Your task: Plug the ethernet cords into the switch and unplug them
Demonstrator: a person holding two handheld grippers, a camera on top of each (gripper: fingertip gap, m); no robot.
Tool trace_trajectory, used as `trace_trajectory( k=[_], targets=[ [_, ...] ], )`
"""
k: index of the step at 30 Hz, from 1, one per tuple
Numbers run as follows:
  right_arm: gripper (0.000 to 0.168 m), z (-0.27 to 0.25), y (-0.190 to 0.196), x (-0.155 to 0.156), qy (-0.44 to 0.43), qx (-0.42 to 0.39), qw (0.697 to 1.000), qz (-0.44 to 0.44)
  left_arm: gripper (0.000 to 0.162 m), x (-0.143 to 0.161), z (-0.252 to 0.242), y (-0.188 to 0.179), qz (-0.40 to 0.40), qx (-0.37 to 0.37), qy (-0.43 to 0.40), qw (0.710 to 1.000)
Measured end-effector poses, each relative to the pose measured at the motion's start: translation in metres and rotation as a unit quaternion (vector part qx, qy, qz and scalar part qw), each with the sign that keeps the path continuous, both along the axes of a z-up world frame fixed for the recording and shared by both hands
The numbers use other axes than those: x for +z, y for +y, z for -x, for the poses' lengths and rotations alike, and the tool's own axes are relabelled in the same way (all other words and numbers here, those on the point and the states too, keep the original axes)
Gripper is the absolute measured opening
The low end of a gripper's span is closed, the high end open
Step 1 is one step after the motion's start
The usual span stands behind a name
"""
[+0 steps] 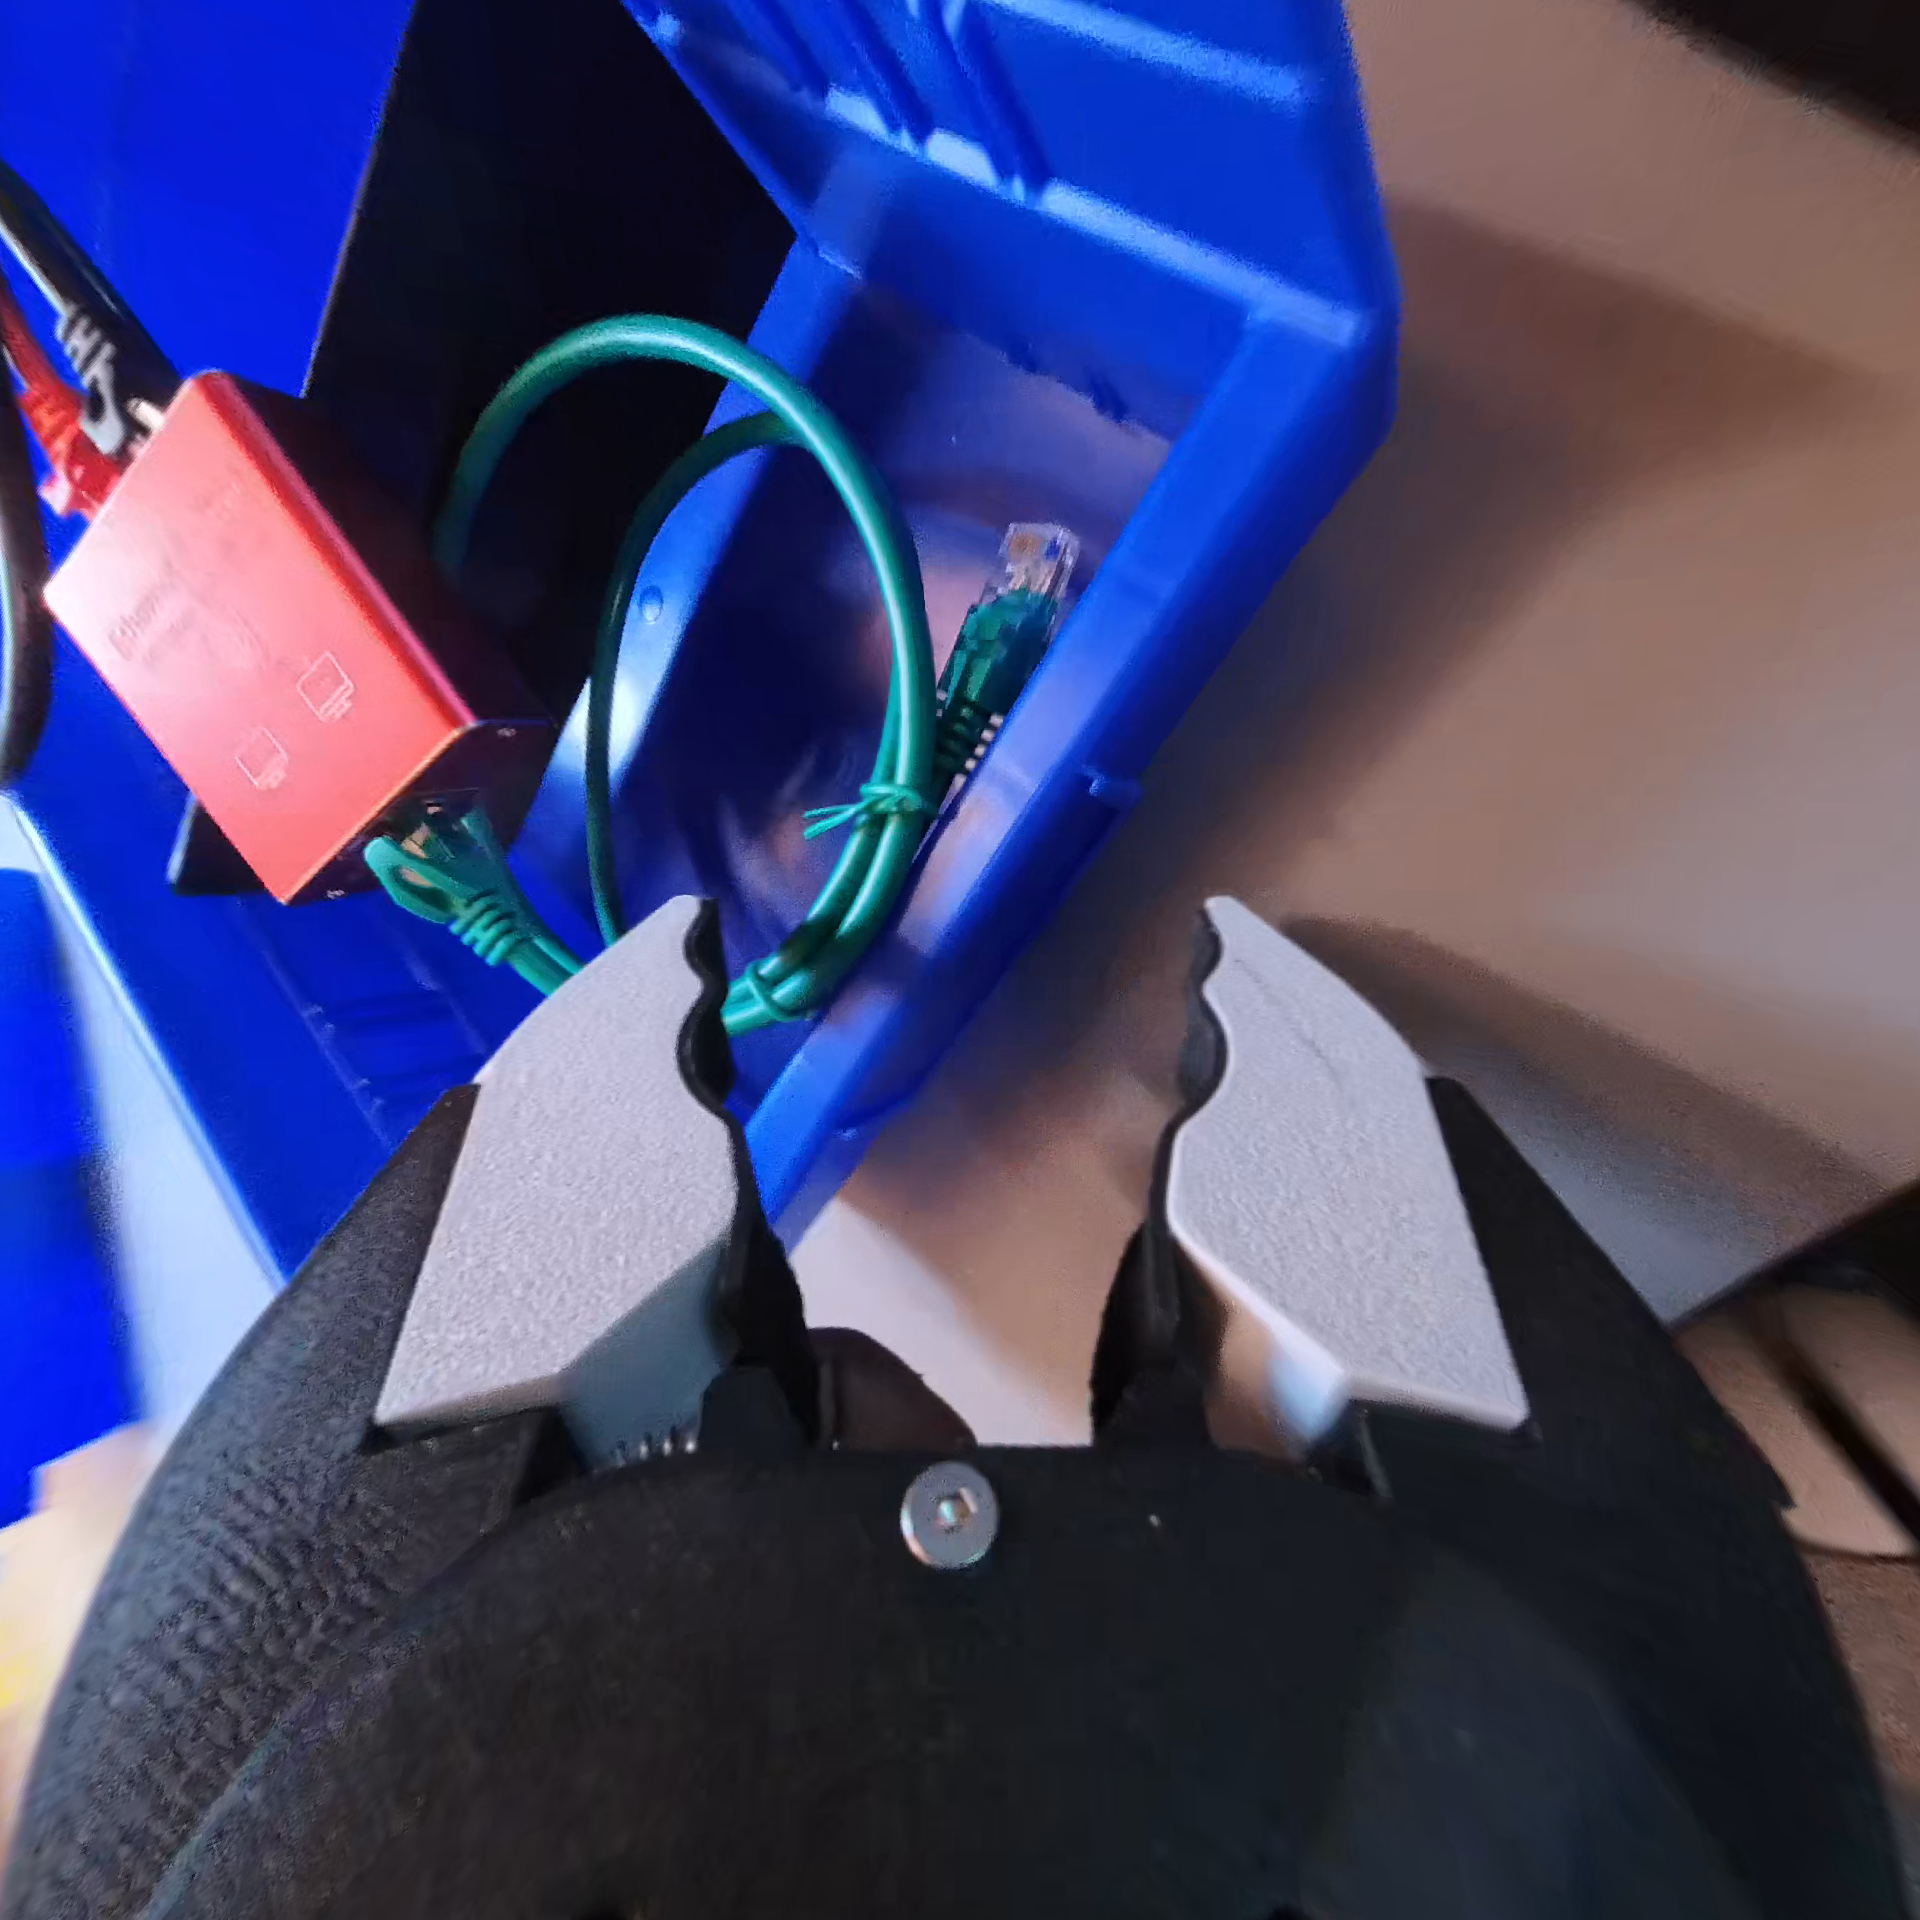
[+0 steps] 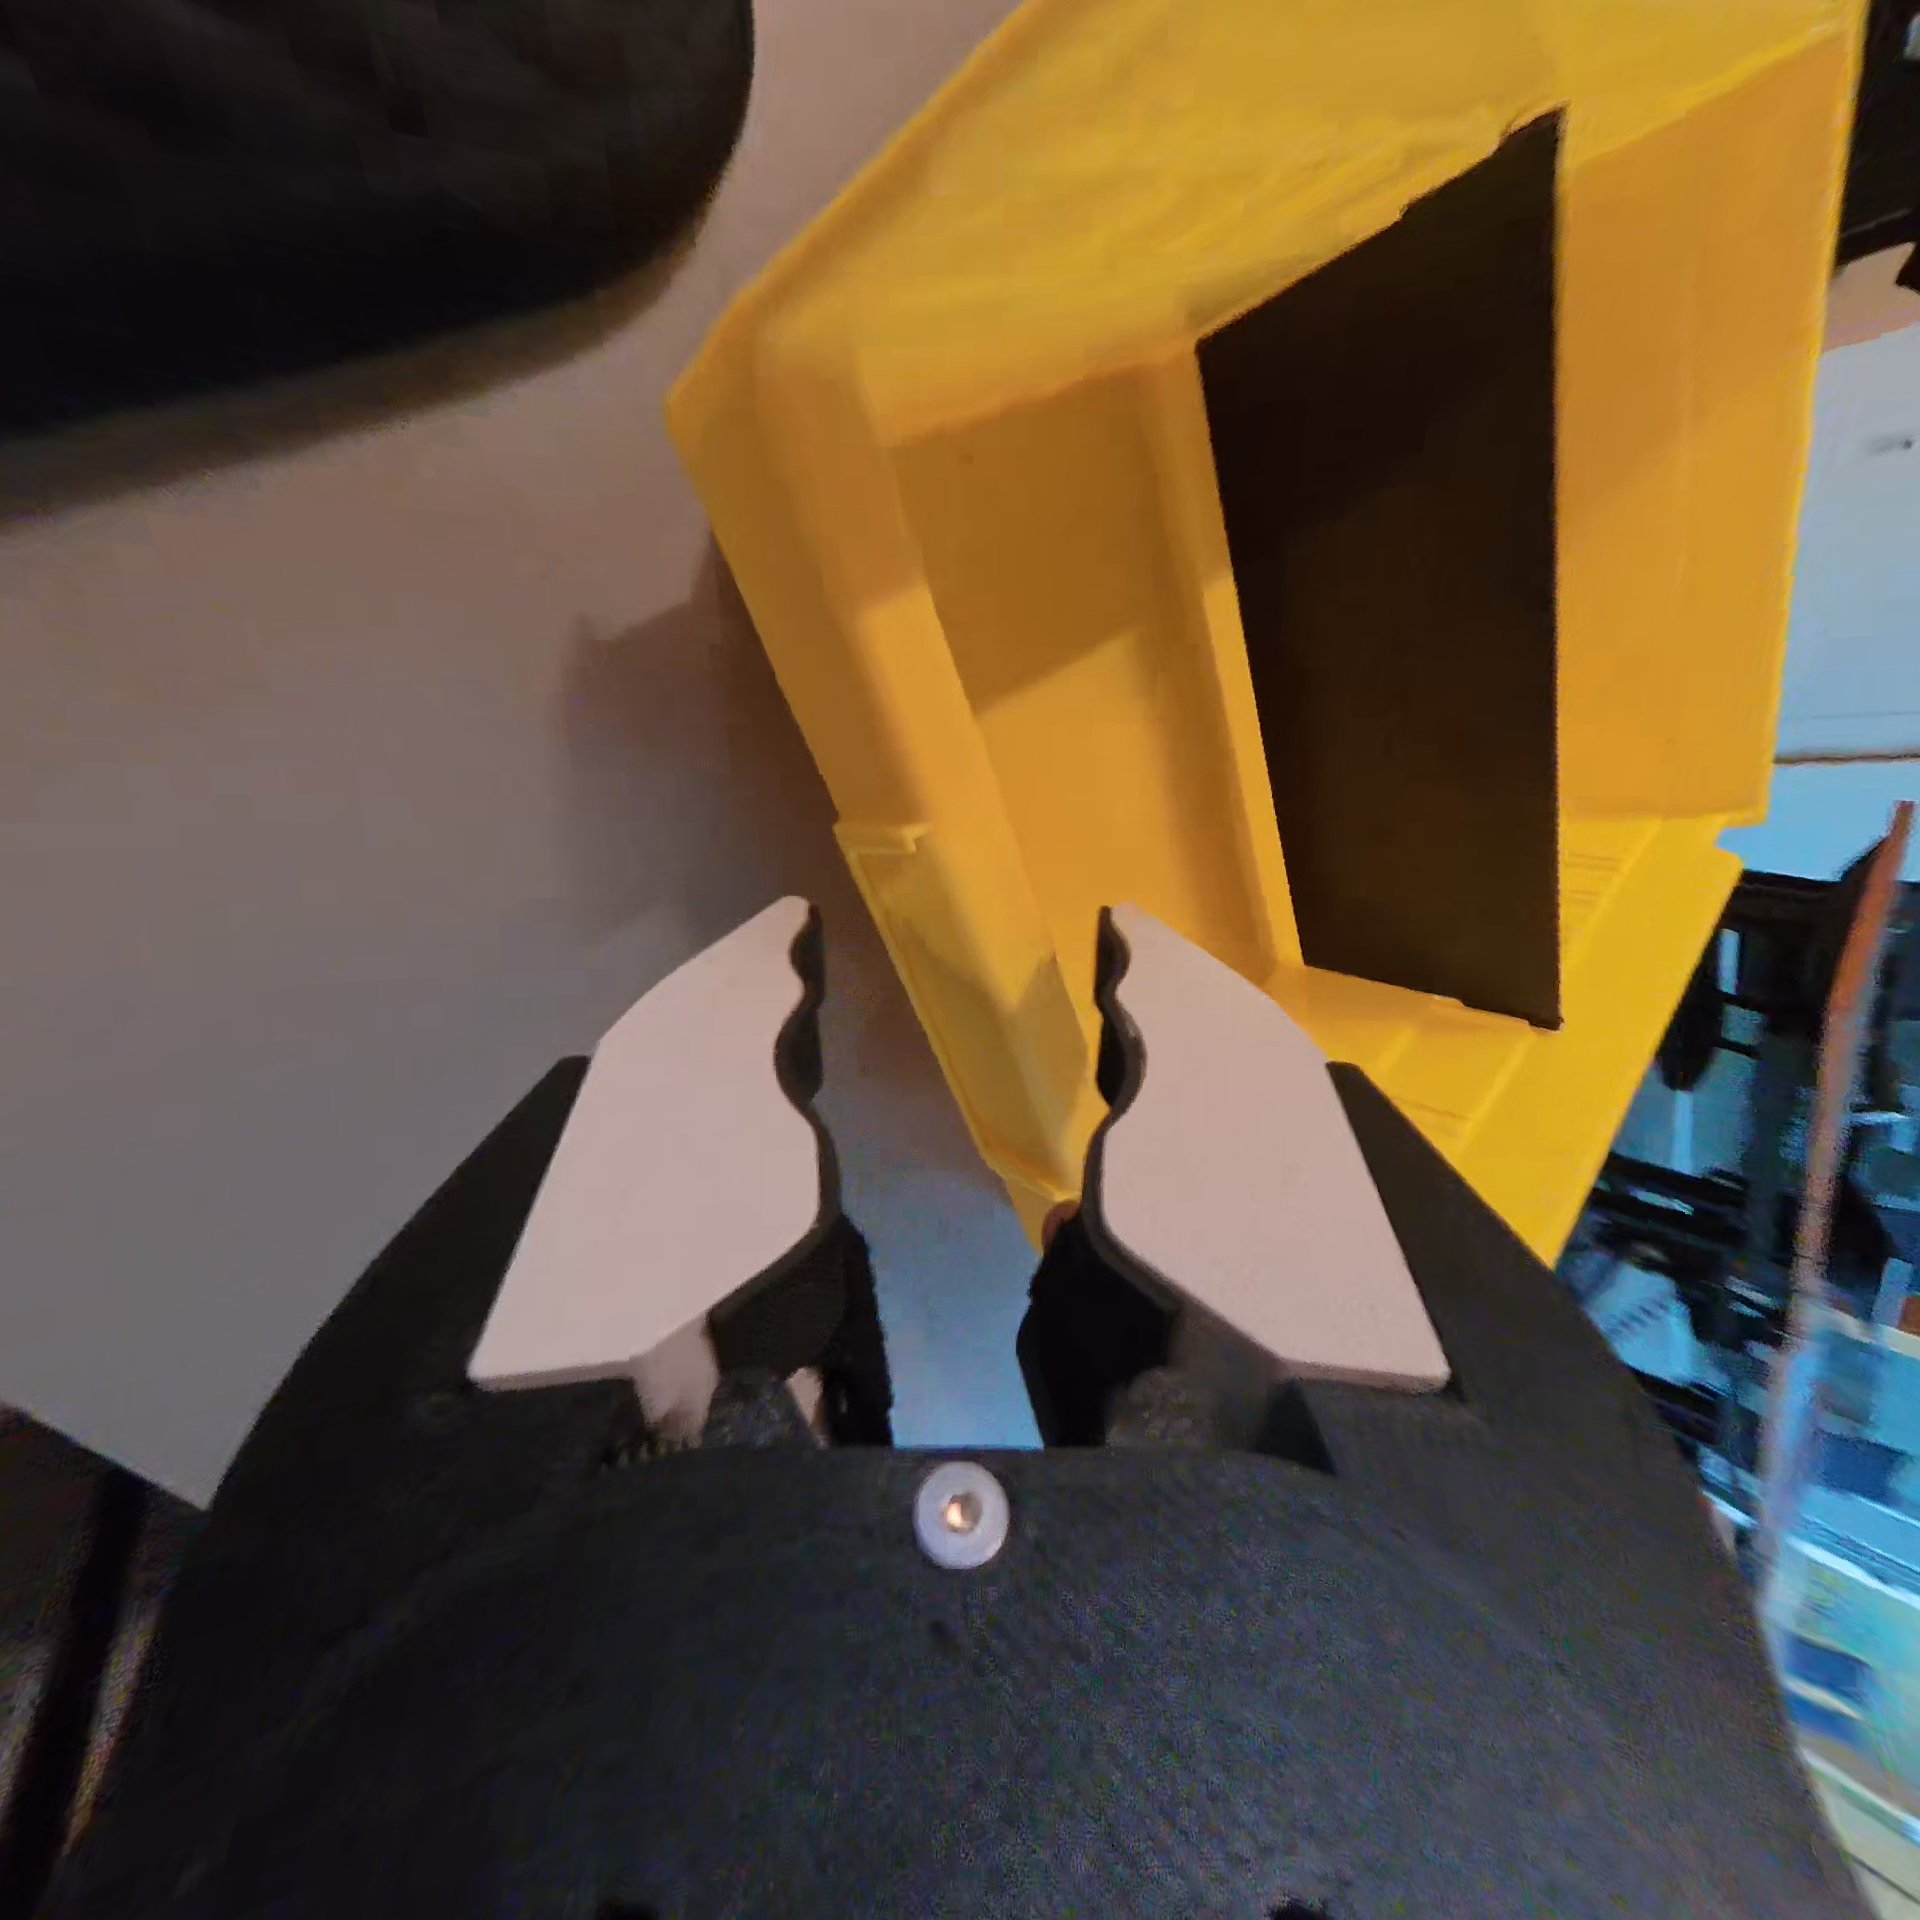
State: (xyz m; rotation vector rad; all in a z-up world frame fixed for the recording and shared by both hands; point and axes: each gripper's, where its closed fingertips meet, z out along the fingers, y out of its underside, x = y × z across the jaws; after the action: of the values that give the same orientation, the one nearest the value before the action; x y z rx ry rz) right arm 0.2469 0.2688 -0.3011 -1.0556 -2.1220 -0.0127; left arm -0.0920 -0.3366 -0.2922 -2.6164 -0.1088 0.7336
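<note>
Two grippers, both spread and empty. Left gripper (image 1: pixel 951 914) hovers with jaws wide apart at the near corner of a blue plastic storage bin (image 1: pixel 1278 436); its left finger overlaps the bin's near edge in the picture, contact cannot be told. Inside the bin lies a coiled green ethernet cord (image 1: pixel 904 665), tied with twist ties. One end of the cord is already seated in a port on the near end of the red rectangular metal switch box (image 1: pixel 249 634), which sits at the bin's left over a black panel. The other end, a clear plug with a green boot (image 1: pixel 1013 603), lies loose against the bin's right wall, unplugged. At the switch's far end a red cord (image 1: pixel 57 436) and dark leads appear connected, blurred. Right gripper (image 2: pixel 961 920) is partly spread, nothing between its fingers, pointing at the near left corner of a yellow plastic bin (image 2: pixel 1039 416) with a dark rectangular insert; no cord or switch shows in that view. Step in hand, as a judgement: reaching for the loose plug, plugging half-done for this cord. Next move likely calls for steering the left gripper farther and right into the bin, pinching the boot behind the clear plug, then lining it up with a free port, clip side oriented right. The tied coil leaves little slack, so it may drag.
</note>
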Motion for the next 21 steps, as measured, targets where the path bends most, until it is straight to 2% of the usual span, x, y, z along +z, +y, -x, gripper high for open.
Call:
trace_trajectory(
  k=[2, 4, 6, 8, 11, 13, 17, 21],
  targets=[
    [0.061, 0.005, -0.012, 0.013, 0.05, 0.008, 0.997, 0.057, 0.094, 0.016, -0.009, 0.008, -0.062, 0.015, -0.027, 0.998],
    [0.07, 0.011, -0.023, 0.036, 0.119, 0.019, 0.987, 0.104, 0.099, 0.047, -0.011, 0.02, -0.159, 0.029, -0.037, 0.986],
    [0.076, 0.017, -0.029, 0.065, 0.2, 0.027, 0.972, 0.12, 0.097, 0.086, 0.004, 0.025, -0.268, 0.093, -0.024, 0.959],
    [0.087, 0.022, -0.035, 0.094, 0.279, 0.032, 0.95, 0.138, 0.087, 0.104, 0.022, 0.017, -0.316, 0.181, -0.042, 0.93],
    [0.112, 0.029, -0.06, 0.123, 0.347, 0.063, 0.912, 0.207, 0.088, 0.1, 0.042, 0.011, -0.288, 0.23, -0.056, 0.928],
    [0.12, 0.034, -0.074, 0.13, 0.354, 0.09, 0.905, 0.218, 0.09, 0.089, 0.056, 0.012, -0.257, 0.237, -0.073, 0.934],
    [0.122, 0.041, -0.09, 0.142, 0.361, 0.122, 0.905, 0.189, 0.096, 0.06, 0.083, 0.017, -0.214, 0.252, -0.138, 0.934],
    [0.12, 0.04, -0.099, 0.156, 0.388, 0.142, 0.891, 0.187, 0.099, 0.037, 0.103, 0.014, -0.164, 0.272, -0.159, 0.935]
  ],
)
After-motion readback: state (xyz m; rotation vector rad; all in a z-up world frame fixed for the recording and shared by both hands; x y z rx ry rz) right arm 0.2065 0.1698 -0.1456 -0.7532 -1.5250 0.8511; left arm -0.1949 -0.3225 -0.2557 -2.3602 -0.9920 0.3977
